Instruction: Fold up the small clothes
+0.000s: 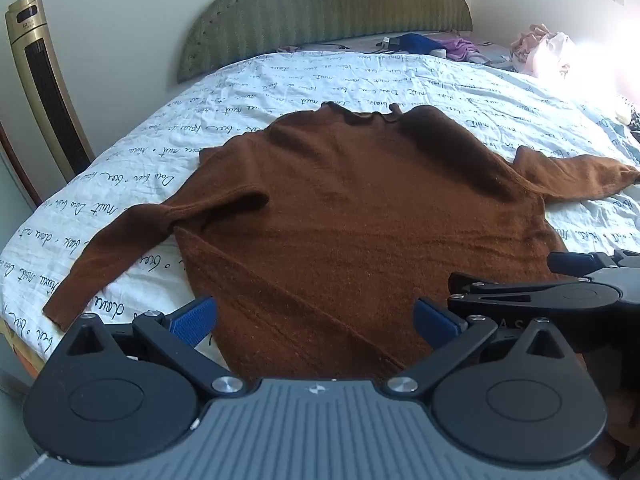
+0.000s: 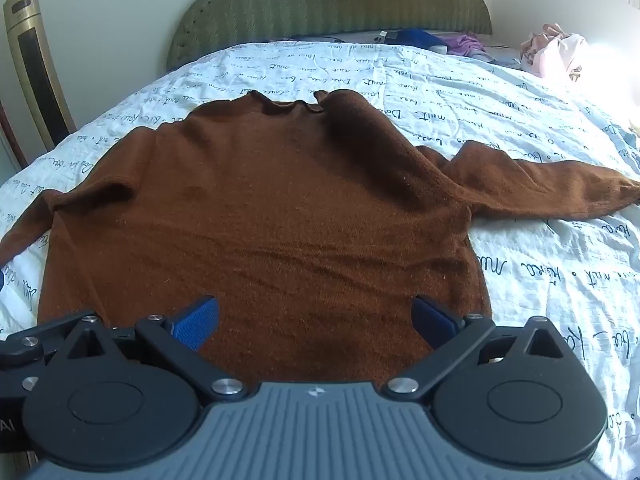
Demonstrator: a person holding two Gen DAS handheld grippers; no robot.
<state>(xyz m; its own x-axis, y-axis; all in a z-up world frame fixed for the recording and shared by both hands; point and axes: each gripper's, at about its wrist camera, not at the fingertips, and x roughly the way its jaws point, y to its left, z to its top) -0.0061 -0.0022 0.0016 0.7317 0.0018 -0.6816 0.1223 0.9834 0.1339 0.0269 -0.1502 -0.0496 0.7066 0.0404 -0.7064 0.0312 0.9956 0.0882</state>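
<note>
Sweater point(image 1: 352, 216), rust-brown knit, spread flat across the middle of the bed point(image 1: 280, 80), collar toward the green headboard point(image 1: 320, 4) and hem toward the bed's near edge. One sleeve point(image 1: 132, 248) angles down toward the near left edge; the other sleeve point(image 1: 576, 176) extends toward the right edge. Bed cover is white with dark script lettering. Left gripper point(image 1: 316, 320) is held above the hem near the sweater's left side, blue-padded fingers spread wide with nothing between them. Right gripper point(image 2: 316, 320) is held above the hem nearer the sweater's right side, likewise spread wide and holding nothing; its black frame shows at the right of the left wrist view. Loose clothing point(image 1: 544, 52) lies at the far right corner beside the headboard. Gold tower fan point(image 1: 44, 84) stands left of the bed.
</note>
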